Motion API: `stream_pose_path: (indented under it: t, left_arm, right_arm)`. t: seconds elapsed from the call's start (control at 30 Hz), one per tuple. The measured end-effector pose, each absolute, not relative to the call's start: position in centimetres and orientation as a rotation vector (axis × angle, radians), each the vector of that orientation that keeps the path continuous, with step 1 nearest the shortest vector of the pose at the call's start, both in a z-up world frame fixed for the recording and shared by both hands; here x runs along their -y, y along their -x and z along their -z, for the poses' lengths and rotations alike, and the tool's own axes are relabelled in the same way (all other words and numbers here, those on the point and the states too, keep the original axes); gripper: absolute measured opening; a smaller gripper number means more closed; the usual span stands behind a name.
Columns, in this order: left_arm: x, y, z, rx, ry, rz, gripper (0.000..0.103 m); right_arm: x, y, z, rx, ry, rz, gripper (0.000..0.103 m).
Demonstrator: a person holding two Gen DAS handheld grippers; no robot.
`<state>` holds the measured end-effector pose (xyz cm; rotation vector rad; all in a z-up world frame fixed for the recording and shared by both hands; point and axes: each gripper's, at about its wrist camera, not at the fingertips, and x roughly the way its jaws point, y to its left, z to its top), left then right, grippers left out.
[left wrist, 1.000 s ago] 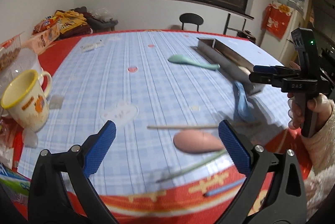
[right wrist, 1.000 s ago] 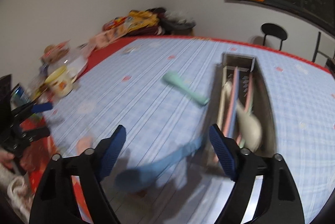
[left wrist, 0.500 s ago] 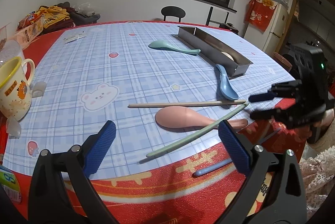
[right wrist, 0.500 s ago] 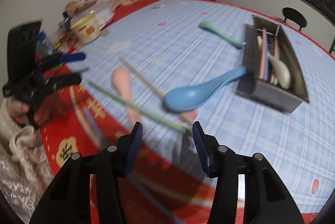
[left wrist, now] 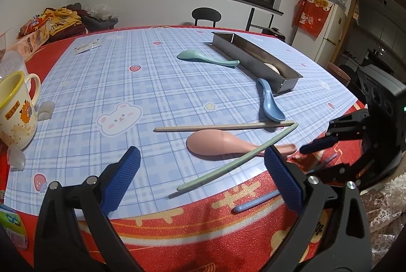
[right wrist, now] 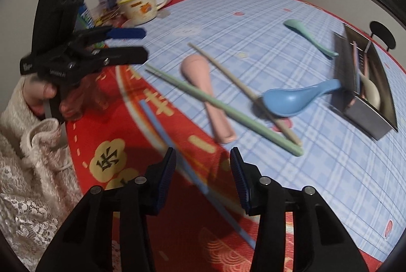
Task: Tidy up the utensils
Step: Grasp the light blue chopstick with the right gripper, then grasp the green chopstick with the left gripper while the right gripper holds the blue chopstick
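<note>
A steel utensil tray (left wrist: 256, 56) (right wrist: 365, 84) holds a white spoon and sticks. Loose on the blue checked cloth lie a teal spoon (left wrist: 203, 57) (right wrist: 307, 34), a blue spoon (left wrist: 270, 100) (right wrist: 297, 96), a pink spoon (left wrist: 228, 143) (right wrist: 205, 86), a beige chopstick (left wrist: 223, 126) (right wrist: 241, 86), a green chopstick (left wrist: 236, 160) (right wrist: 223, 109) and a blue chopstick (left wrist: 256, 202) (right wrist: 192, 170). My left gripper (left wrist: 201, 179) (right wrist: 142, 44) is open and empty above the near table edge. My right gripper (right wrist: 203, 178) (left wrist: 317, 157) is open, its fingers either side of the blue chopstick, just above it.
A yellow-rimmed mug (left wrist: 15, 109) (right wrist: 139, 5) stands at the left with snack packets (left wrist: 38, 28) behind it. The red table border (left wrist: 203, 226) runs along the near edge. A black chair (left wrist: 206, 15) and a fridge (left wrist: 330, 35) stand beyond the table.
My right gripper swung from the tray to the near table edge, narrowed its opening and came down over the blue chopstick. My left gripper drew back a little and steadied.
</note>
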<state>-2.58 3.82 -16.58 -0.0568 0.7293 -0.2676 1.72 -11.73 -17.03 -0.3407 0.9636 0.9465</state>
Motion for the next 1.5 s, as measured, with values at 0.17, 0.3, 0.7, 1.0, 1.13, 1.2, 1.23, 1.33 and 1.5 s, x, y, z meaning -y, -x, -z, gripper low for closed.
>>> stream_pose_path:
  t: [0.17,0.3,0.7,1.0,1.13,1.2,1.23,1.33,1.5]
  left_arm:
    - [-3.6,2.4,16.5,-0.736,0.042,0.275,0.084]
    - [-3.2,2.1,16.6,-0.755,0.024,0.298,0.069]
    - [1.4,0.8,17.6,-0.835,-0.144,0.484,0.034]
    - [4.0,-1.3,18.4,-0.886,-0.269,0.552,0.029]
    - [5.0,-1.9,18.6,-0.906,-0.323,0.583,0.029]
    - [5.6,-2.1,18.8,-0.914,-0.354,0.599,0.029]
    - [5.9,-2.3,18.8,-0.916,-0.366,0.602,0.029]
    - [6.4,-3.1,19.0,-0.925,-0.376,0.615,0.027]
    - [6.6,-3.9,19.2,-0.939,-0.377,0.636,0.022]
  right_arm:
    - [10.8,-1.0,17.6,-0.951,0.418,-0.950,0.028]
    - [10.9,-1.0,17.5,-0.950,0.445,-0.947,0.013]
    - [13.9,-2.6,17.4,-0.962,0.425,-0.874,0.010]
    - [14.3,-2.8,17.5,-0.959,0.399,-0.876,0.010]
    - [14.5,-3.0,17.6,-0.958,0.384,-0.878,0.010]
    - [14.5,-3.0,17.6,-0.957,0.380,-0.879,0.010]
    - [14.5,-3.0,17.6,-0.956,0.380,-0.879,0.010]
    - [14.6,-2.9,17.6,-0.953,0.380,-0.879,0.010]
    - [14.7,-3.2,17.6,-0.955,0.374,-0.877,0.010]
